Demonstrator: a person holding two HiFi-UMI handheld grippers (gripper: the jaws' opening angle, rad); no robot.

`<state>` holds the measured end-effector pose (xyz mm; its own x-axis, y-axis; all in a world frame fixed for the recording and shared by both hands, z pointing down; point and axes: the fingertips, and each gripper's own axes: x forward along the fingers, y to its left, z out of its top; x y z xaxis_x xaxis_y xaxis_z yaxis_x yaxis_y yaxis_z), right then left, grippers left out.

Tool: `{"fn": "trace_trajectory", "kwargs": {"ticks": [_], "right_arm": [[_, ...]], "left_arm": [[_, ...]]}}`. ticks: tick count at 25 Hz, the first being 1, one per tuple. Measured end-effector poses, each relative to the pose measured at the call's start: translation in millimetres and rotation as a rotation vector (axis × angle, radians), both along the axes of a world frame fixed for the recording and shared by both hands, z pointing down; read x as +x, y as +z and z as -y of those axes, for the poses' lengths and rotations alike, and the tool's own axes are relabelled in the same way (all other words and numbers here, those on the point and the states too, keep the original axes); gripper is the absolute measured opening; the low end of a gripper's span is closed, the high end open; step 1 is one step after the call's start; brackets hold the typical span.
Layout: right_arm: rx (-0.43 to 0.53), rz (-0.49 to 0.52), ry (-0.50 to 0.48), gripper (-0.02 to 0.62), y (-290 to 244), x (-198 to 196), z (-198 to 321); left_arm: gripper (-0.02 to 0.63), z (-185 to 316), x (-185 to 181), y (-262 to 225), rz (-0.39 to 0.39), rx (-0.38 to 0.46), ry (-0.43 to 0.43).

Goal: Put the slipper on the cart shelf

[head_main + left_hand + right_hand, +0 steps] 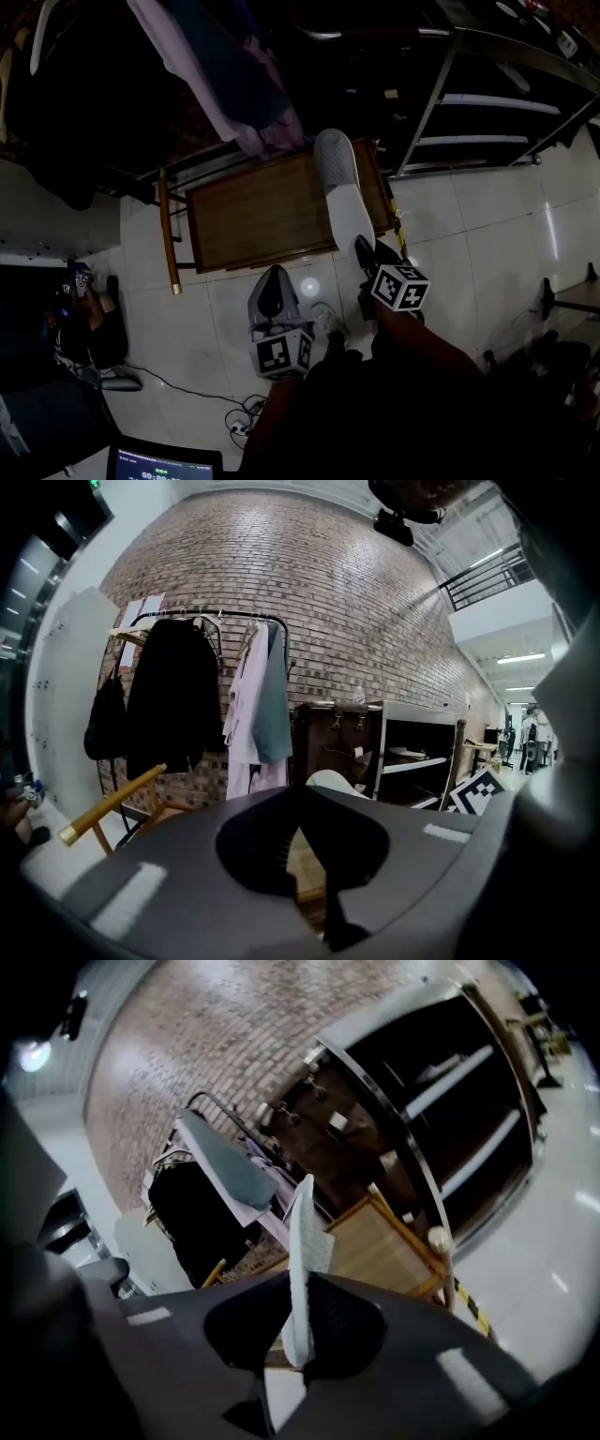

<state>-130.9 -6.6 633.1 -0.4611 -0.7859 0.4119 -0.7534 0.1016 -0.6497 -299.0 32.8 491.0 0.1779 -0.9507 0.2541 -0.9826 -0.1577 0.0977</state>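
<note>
the slipper (pixel 339 192) is hanging above the right end of the cart shelf (pixel 253 220), its near end pinched in my right gripper (pixel 366 251) and its toe pointing far, towards the coats. in the right gripper view the jaws are clamping the thin white sole, which stands on edge between them. i cannot tell whether it is touching the wood yet. i am judging this as the carry step ending and the placing step starting. next i am needing to lower it, roll it flat onto the boards, then let go. my left gripper (pixel 272 292) is waiting near the cart's near edge, jaws together and holding nothing.
</note>
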Motion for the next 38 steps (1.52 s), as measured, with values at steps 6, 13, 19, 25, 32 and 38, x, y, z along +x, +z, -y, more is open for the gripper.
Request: {"fn": "trace_trajectory", "kwargs": {"ticks": [6, 13, 19, 25, 32, 38], "right_arm": [[0.31, -0.245, 0.039, 0.041, -92.8, 12.9, -6.5], [0.715, -0.516, 0.135, 0.043, -223.5, 16.7, -8.5], [0.859, -0.62, 0.165, 0.043, -271.5, 3.6, -15.2], [0.875, -0.66, 0.189, 0.044, -281.8, -8.3, -29.7], [0.831, -0.691, 0.218, 0.041, -267.6, 0.9, -35.9], [0.785, -0.744, 0.254, 0.041, -246.0, 42.2, -32.5]], "left_arm": [[0.011, 4.8, -5.5, -22.3, -0.005, 0.053, 0.034], [0.011, 15.8, -5.7, -55.6, -0.018, 0.145, 0.1], [0.011, 23.5, -11.0, -78.5, -0.018, 0.208, 0.137], [0.011, 18.1, -12.8, -98.3, 0.006, 0.274, 0.196], [0.011, 20.4, 0.3, -98.7, 0.01, 0.282, 0.258], [0.011, 32.7, 35.6, -85.5, 0.014, 0.263, 0.289]]}}
